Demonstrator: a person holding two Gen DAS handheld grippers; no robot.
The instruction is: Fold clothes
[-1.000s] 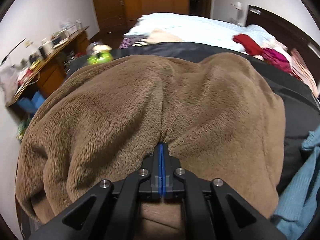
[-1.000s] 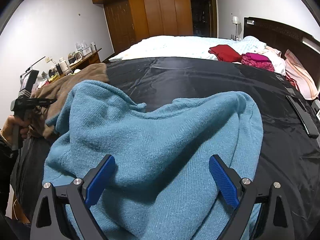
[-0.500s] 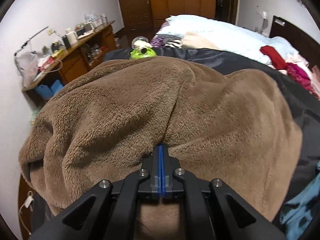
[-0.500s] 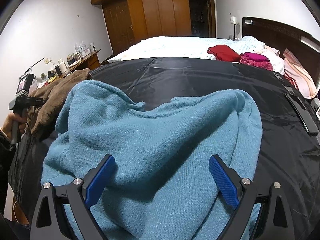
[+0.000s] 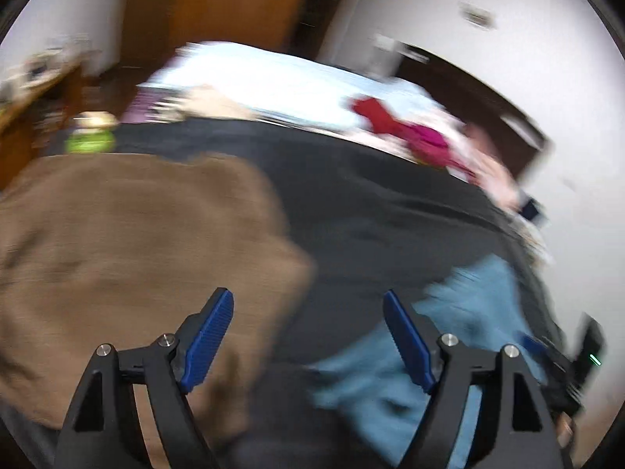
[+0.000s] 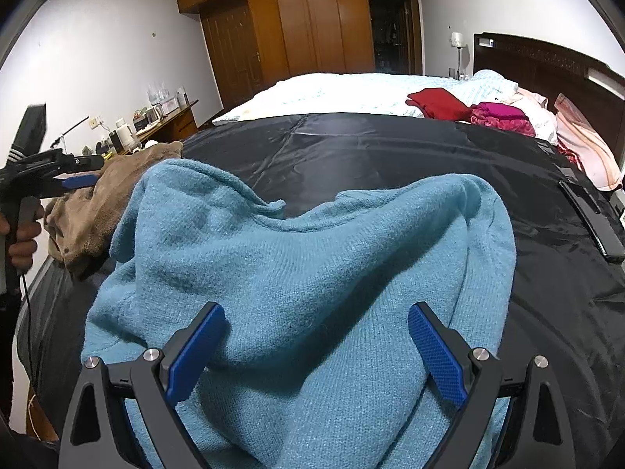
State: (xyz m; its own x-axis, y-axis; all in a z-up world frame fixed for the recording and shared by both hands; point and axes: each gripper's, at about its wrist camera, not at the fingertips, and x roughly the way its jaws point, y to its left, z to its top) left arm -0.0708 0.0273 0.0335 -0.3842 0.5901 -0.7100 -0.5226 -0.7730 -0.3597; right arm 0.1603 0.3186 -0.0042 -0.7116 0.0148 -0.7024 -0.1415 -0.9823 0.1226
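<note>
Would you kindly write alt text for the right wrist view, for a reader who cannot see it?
An open right tool hovers over a rumpled blue sweater on a black sheet covering the bed. At left, a hand holds the left tool beside a brown fleece garment.

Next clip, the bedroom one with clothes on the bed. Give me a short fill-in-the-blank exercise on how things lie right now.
1. The blue sweater lies on a ____ cover spread over the bed.
2. Left of the blue sweater lies a fuzzy ____ garment.
3. Between the fingers of the left gripper, whose jaws are opening, there is ____.
4. Near the headboard, the red garment lies beside a ____ one.

Missing words: black; brown; nothing; pink
</note>
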